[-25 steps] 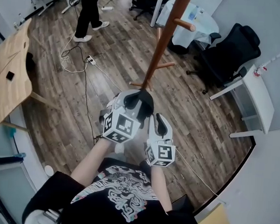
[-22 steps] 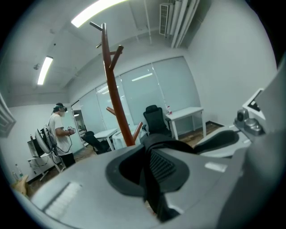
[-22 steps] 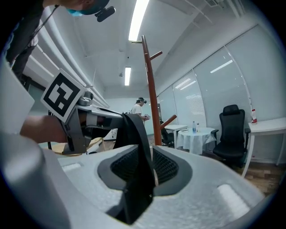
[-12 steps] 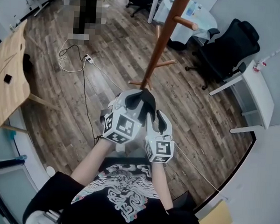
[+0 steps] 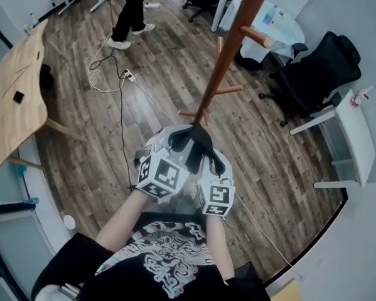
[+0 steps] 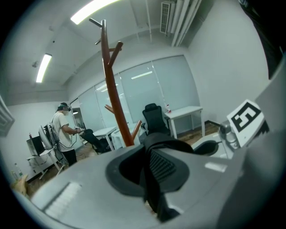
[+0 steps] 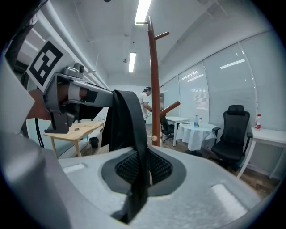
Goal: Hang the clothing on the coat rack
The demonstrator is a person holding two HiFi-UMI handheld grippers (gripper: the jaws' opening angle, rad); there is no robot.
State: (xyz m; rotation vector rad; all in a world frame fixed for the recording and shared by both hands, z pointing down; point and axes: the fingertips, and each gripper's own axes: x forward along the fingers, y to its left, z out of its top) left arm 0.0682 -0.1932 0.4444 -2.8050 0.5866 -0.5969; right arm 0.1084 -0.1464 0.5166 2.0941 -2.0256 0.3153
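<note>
A black piece of clothing [image 5: 198, 141] is bunched between my two grippers, in front of my chest. My left gripper [image 5: 179, 139] is shut on the cloth, a dark fold [image 6: 156, 147] pinched in its jaws. My right gripper [image 5: 212, 162] sits close beside it, jaws closing on a black strip [image 7: 129, 116] that runs up to the left gripper [image 7: 71, 96]. The brown wooden coat rack [image 5: 224, 60] stands just beyond the grippers, with pegs sticking out of its pole. The rack [image 6: 114, 94] rises ahead of the left jaws. The same rack [image 7: 154, 76] shows past the right jaws.
A person [image 5: 133, 12] stands at the far side near floor cables [image 5: 116, 80]. A wooden table [image 5: 18, 94] is at the left. A black office chair [image 5: 318, 72], a cloth-covered round table [image 5: 270, 25] and a white desk [image 5: 355, 130] are at the right.
My right gripper has moved up against the left one and now has the black cloth in its jaws. Both grippers have edged toward the rack.
</note>
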